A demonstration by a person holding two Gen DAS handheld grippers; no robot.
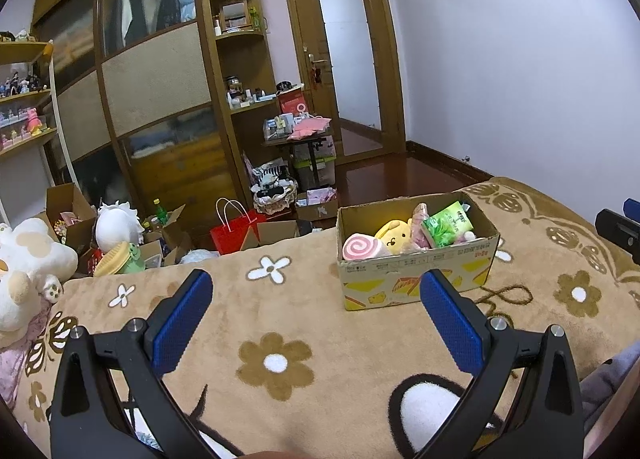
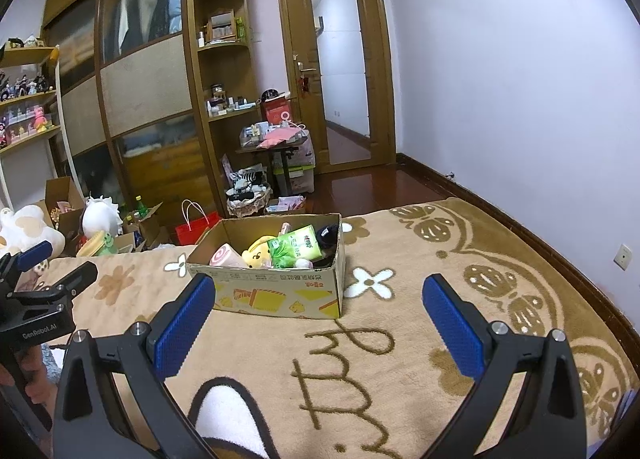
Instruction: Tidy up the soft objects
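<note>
Here, the left gripper (image 1: 316, 291) hovers empty over a floral beige blanket (image 1: 280, 323), its blue pads spread wide. Ahead sits a cardboard box (image 1: 416, 275) holding a pink swirl plush (image 1: 362, 247), a yellow plush (image 1: 394, 233) and a green tissue pack (image 1: 448, 223). The right gripper (image 2: 318, 295) hangs likewise wide apart, holding nothing.

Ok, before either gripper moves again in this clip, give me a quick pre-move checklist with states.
1. left gripper open and empty: ok.
2. right gripper open and empty: ok.
3. cardboard box upright on the blanket: ok.
4. Soft items inside box, including pink swirl plush, yellow plush and green tissue pack: ok.
5. Room left in box: cannot tell.
6. Blanket between grippers and box free of loose items: ok.
</note>
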